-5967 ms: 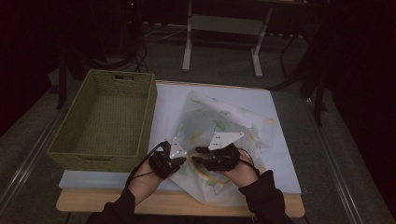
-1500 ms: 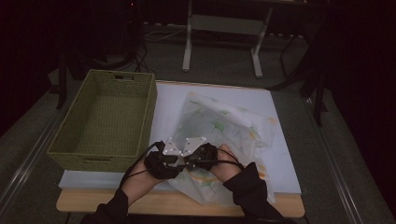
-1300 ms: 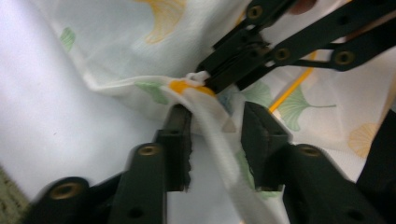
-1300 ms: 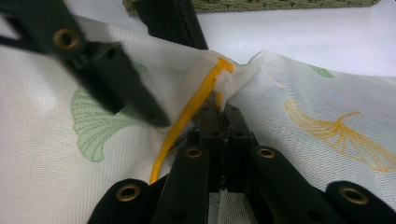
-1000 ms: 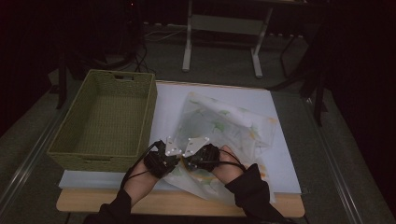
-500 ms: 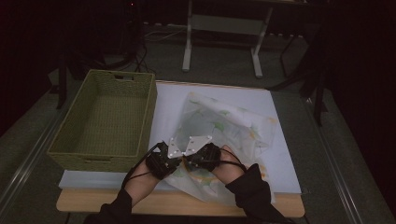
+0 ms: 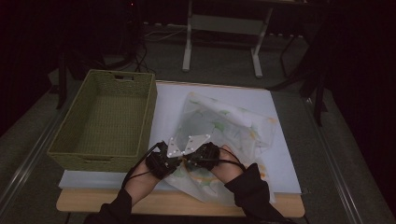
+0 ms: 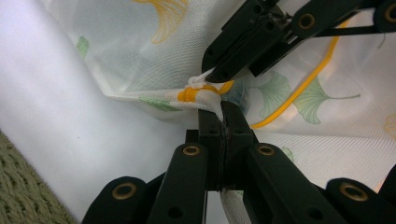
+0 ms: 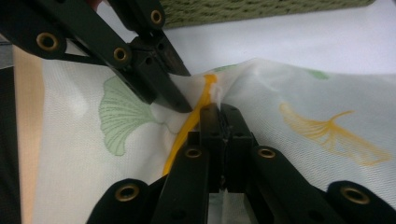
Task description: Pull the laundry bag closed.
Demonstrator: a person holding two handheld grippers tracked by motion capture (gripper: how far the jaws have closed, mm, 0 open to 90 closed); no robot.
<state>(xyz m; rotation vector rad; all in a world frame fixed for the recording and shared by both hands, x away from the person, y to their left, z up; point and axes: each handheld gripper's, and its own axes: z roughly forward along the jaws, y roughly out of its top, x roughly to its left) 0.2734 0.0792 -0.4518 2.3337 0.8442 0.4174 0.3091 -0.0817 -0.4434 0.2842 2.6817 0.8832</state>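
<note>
A thin white cloth printed with green and yellow ginkgo leaves lies rumpled on the table. Both grippers meet tip to tip at its near left edge. My left gripper is shut on a bunched, yellow-trimmed corner of the cloth, jaws pressed together on the fabric. My right gripper is shut on the same bunch from the other side, beside the yellow hem. In the left gripper view the right gripper comes in from the upper right, its tips at that bunch.
An empty green woven basket stands at the table's left, close to my left hand. A white mat covers the wooden table, whose front edge runs under the forearms. Metal table legs stand on the floor beyond.
Over the last seconds both hands drew closer together at the cloth's near edge. The cloth's near part has bunched up slightly between the grippers.
</note>
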